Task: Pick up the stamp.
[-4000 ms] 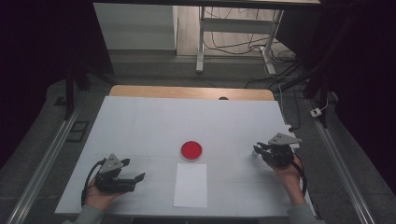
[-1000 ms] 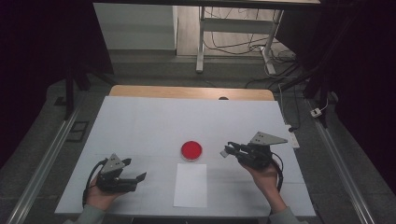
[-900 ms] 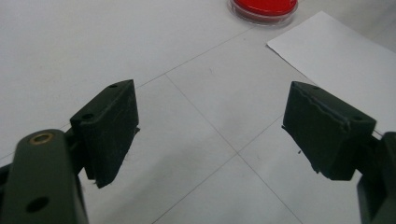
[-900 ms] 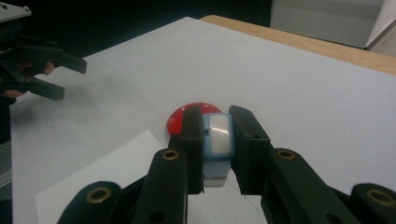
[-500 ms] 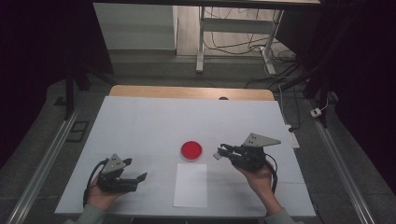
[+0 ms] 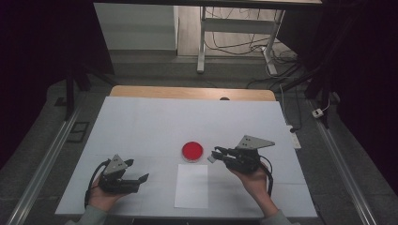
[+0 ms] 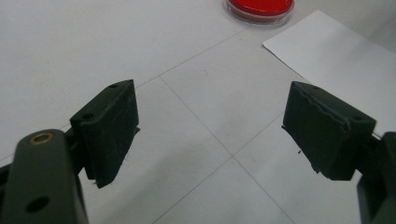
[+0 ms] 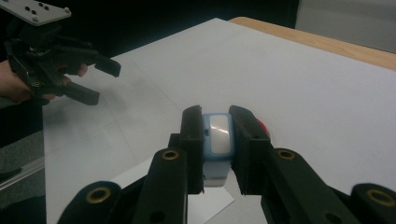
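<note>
My right gripper is shut on a small light-blue block with a pale face, held just right of a round red dish. In the right gripper view a sliver of the red dish peeks out beside the right jaw. A white paper sheet lies in front of the dish. My left gripper rests open near the front left of the table, empty, pointing toward the sheet. In the left gripper view its jaws stand wide apart, with the dish and paper ahead.
The white table top has a wooden strip along its far edge. Metal rails run along both sides. Cables and a desk leg lie on the floor beyond.
My right gripper has moved left from the table's right side to just beside the red dish, keeping the blue block. The left gripper has barely moved.
</note>
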The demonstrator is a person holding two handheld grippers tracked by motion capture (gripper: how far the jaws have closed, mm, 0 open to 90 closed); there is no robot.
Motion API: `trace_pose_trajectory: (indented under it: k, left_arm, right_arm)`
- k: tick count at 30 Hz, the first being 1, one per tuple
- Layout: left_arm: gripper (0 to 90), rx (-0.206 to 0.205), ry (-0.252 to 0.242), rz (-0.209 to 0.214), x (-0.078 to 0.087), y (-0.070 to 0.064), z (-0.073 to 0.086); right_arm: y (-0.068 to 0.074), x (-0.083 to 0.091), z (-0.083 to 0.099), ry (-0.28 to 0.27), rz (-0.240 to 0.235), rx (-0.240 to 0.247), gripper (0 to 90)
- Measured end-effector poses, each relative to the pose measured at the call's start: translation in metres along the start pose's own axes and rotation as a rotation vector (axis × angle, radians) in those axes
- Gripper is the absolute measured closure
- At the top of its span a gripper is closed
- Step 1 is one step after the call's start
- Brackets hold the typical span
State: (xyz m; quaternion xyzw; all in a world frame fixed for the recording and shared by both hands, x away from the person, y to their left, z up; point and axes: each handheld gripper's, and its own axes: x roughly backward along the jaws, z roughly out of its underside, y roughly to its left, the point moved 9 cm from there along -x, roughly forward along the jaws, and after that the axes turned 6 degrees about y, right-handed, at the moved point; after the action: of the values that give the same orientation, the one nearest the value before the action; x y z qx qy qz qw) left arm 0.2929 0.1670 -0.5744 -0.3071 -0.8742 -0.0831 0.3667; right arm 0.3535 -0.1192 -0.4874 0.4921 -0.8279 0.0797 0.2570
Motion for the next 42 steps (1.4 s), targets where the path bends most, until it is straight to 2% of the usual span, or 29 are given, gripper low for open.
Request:
trace_pose_trajectory:
  k: [25, 42]
  left_arm:
    - [18.8, -0.007, 0.001, 0.001, -0.002, -0.002, -0.001]
    - [18.9, -0.013, -0.01, -0.003, -0.001, -0.005, -0.004]
  right_arm:
    - [0.03, -0.029, -0.001, 0.023, -0.06, 0.033, 75.1]
    - [0.03, -0.029, -0.001, 0.011, -0.055, 0.03, 75.2]
